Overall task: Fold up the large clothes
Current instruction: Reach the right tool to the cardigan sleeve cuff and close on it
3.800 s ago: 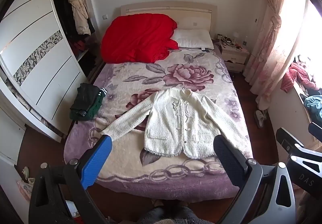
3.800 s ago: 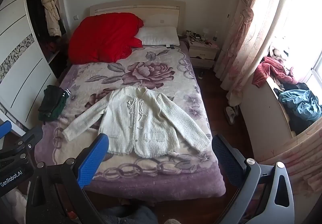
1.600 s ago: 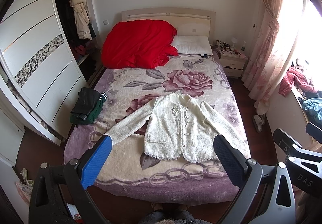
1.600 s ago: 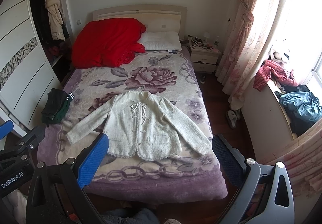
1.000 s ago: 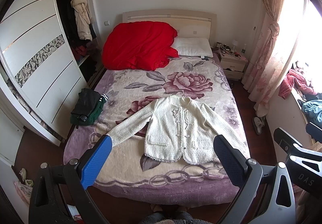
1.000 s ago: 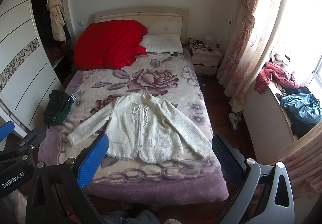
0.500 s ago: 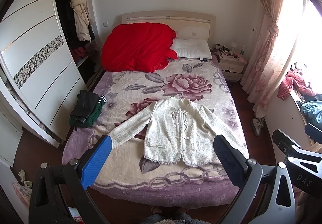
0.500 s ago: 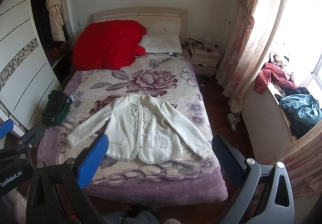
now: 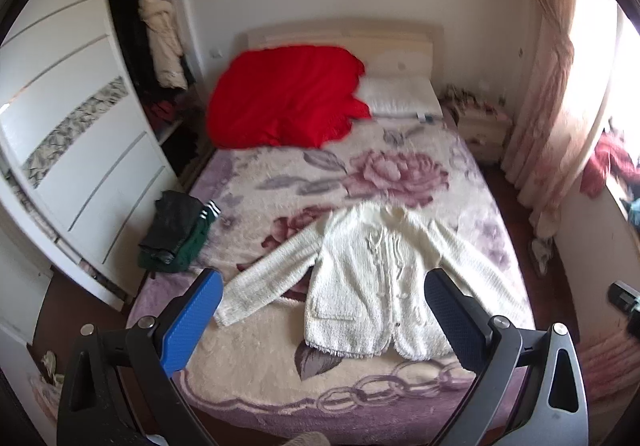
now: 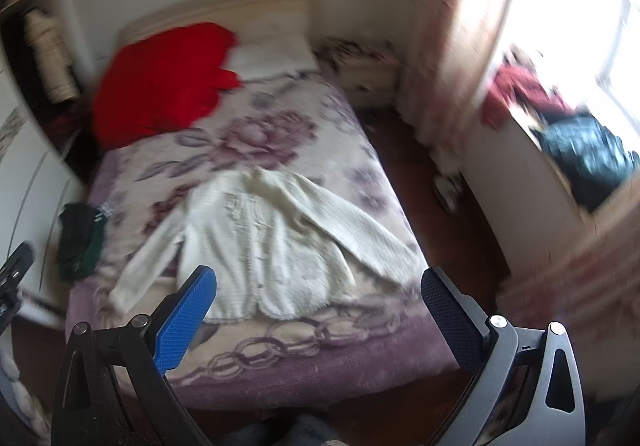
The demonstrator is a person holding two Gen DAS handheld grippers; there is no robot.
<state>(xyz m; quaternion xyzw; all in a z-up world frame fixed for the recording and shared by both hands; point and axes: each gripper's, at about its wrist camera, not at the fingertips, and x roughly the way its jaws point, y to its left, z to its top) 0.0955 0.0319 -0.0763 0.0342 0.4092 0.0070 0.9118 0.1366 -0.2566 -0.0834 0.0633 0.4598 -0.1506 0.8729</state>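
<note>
We held the left hand-held gripper point(image 9: 320, 302) and the right hand-held gripper point(image 10: 318, 300) above the foot of the bed point(image 9: 256, 374), each with its jaws spread wide and grasping nothing. A white knitted cardigan point(image 9: 372, 286) lay flat and face up on the floral blanket point(image 9: 400, 169) near the bed's foot, both sleeves angled outward. A red quilt point(image 9: 284, 97) was heaped beside a white pillow point(image 9: 400, 97) at the headboard, and dark folded clothes point(image 9: 174, 234) sat at the bed's left edge; the right view was blurred.
</note>
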